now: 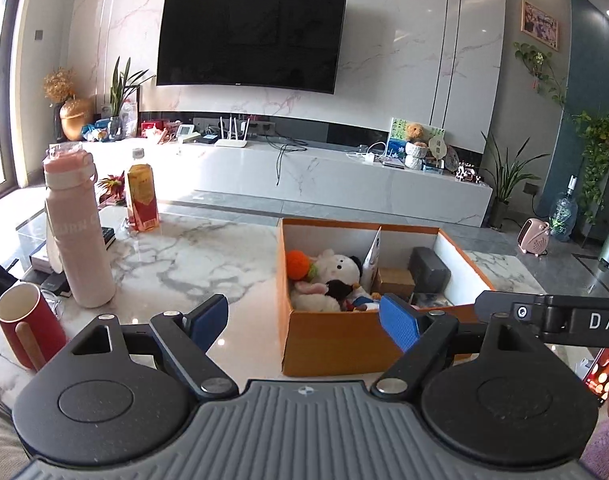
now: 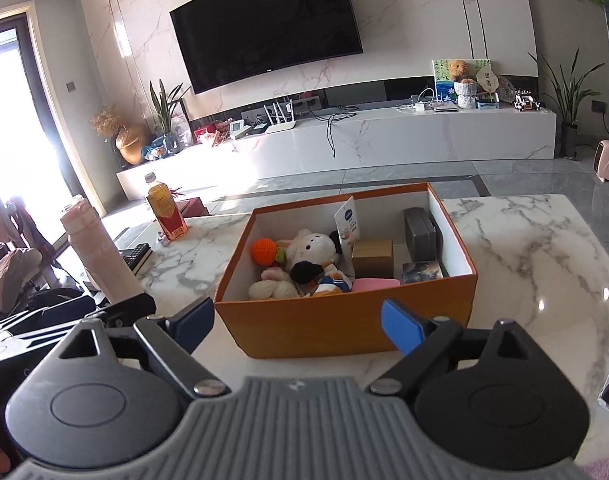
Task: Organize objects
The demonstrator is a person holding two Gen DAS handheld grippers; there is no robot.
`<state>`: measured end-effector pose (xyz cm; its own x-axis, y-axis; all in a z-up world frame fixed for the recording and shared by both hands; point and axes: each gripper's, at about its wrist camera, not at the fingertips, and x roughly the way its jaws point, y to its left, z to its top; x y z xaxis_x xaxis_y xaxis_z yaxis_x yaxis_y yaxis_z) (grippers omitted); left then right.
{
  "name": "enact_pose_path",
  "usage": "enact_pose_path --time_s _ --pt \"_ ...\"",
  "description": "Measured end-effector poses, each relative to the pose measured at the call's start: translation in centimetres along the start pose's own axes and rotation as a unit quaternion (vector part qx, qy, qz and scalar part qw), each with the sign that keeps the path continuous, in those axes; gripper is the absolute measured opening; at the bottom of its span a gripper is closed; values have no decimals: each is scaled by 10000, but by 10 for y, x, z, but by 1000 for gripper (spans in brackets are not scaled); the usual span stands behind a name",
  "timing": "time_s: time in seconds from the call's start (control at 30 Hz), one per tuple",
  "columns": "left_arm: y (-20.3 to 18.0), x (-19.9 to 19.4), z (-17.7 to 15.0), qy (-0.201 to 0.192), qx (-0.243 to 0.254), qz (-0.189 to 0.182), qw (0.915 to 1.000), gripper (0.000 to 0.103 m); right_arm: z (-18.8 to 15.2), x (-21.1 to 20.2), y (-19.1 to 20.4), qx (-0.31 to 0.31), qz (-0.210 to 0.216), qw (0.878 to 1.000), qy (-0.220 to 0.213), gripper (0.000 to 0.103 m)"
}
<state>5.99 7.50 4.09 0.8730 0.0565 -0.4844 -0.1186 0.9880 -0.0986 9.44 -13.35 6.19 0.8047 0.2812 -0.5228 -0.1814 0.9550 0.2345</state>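
Hovering empty with fingers spread, both grippers, left gripper [image 1: 304, 320] and right gripper [image 2: 298, 326], are facing the filled box [image 2: 344, 320], probably choosing the next thing on the table [image 2: 544, 260].

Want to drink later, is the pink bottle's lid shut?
Shut: the pink bottle stands upright with its lid down on top.

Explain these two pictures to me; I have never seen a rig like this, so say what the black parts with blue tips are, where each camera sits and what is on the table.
No robot here: a person holds one two-finger gripper in each hand, each carrying a forward-looking fisheye camera. The left gripper and right gripper are both open and hold nothing; the blue tips are their finger pads. On the marble table stands an orange box, open, with plush toys in one side and small boxes in the other. Left of it stand a pink bottle, a drink bottle and a red mug.
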Motion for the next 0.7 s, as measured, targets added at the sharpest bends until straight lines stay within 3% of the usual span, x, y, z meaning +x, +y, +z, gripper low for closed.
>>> enact_pose_path --time_s 0.5,0.7 --pt "11 26 -45 421 -73 152 9990 98 -41 30 4 -644 -838 9944 90 95" --pt "-5 38 -50 518 152 187 9984 98 -51 45 -14 -465 -897 9945 272 95"
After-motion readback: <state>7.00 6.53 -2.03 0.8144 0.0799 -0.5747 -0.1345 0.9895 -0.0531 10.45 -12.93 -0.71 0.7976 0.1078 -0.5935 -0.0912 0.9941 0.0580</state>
